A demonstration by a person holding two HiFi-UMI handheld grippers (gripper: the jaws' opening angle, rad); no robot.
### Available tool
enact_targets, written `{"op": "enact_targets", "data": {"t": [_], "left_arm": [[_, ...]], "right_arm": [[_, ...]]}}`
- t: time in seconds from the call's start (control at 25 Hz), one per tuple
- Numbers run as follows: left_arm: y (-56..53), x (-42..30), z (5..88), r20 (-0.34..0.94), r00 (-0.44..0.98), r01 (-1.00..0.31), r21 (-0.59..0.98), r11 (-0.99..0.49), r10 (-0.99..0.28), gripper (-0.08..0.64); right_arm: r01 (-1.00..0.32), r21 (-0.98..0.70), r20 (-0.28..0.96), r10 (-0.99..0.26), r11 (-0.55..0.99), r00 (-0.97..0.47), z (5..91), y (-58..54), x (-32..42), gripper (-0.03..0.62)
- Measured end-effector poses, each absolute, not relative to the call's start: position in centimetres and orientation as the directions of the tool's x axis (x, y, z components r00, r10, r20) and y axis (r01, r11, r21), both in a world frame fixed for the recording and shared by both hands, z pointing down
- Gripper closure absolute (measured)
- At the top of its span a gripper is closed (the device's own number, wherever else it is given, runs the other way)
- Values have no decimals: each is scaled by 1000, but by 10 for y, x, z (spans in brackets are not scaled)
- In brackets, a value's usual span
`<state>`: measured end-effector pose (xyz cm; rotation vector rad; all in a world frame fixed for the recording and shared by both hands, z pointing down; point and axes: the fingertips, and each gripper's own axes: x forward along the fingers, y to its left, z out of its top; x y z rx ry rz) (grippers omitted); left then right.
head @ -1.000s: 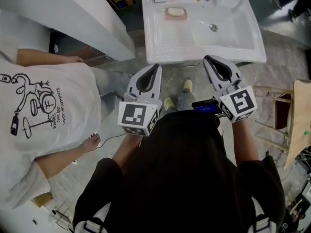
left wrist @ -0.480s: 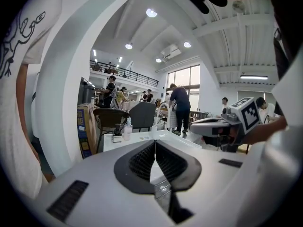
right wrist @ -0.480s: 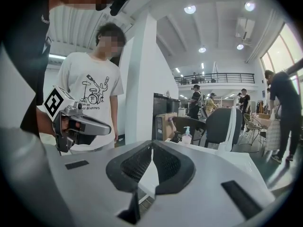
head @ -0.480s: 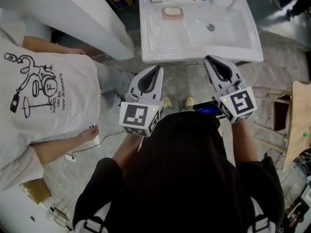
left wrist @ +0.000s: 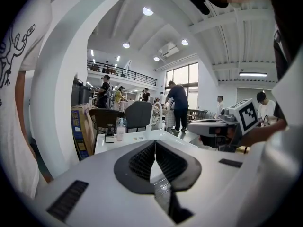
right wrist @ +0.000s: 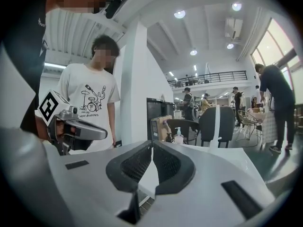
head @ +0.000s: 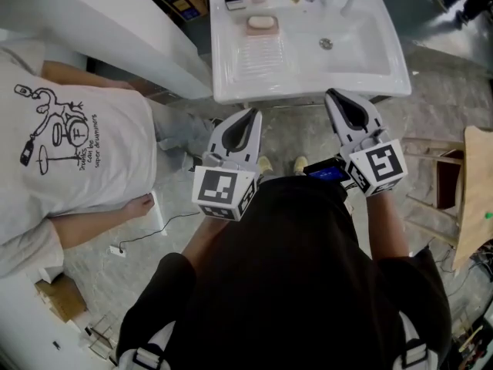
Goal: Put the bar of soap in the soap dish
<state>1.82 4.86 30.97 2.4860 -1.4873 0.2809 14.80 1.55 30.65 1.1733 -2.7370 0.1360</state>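
Barely begun, I judge. The left claw (head: 254, 113) and right claw (head: 331, 94) are pressed together and empty (short of the sink (head: 385, 75)) — pinkish soap (head: 262, 23) lies far-left.

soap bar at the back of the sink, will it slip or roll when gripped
The pale oval bar of soap has rounded edges, so it may squirt out of a pinch. It looks solid, probably stiff. Lying flat on a pinkish base on the white sink, it seems unlikely to roll.

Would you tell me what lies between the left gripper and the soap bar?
Only the sink's front rim and bare ribbed shelf, in the head view.
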Motion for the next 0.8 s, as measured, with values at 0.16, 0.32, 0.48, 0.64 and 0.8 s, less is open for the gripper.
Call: {"op": "enact_targets", "data": {"t": [0.16, 0.32, 0.48, 0.64, 0.8], "left_arm": [[47, 25, 310, 285, 461, -886, 92, -455, -840, 555], [46, 26, 310, 286, 452, -890, 88, -447, -845, 555], [49, 26, 313, 291, 443, -895, 87, -438, -848, 555], [51, 24, 316, 295, 433, -900, 89, -427, -852, 555], [53, 23, 318, 297, 428, -902, 91, -421, -854, 555]], "right_arm": [[-732, -32, 187, -715, 681, -673, 310, 15, 156, 568], [-731, -40, 186, -714, 681, -675, 313, 16, 160, 568], [-727, -44, 186, -709, 685, -680, 314, 18, 160, 568], [-725, -42, 192, -706, 688, -681, 317, 19, 161, 568], [-721, -41, 203, -701, 692, -684, 319, 20, 160, 568]]}}
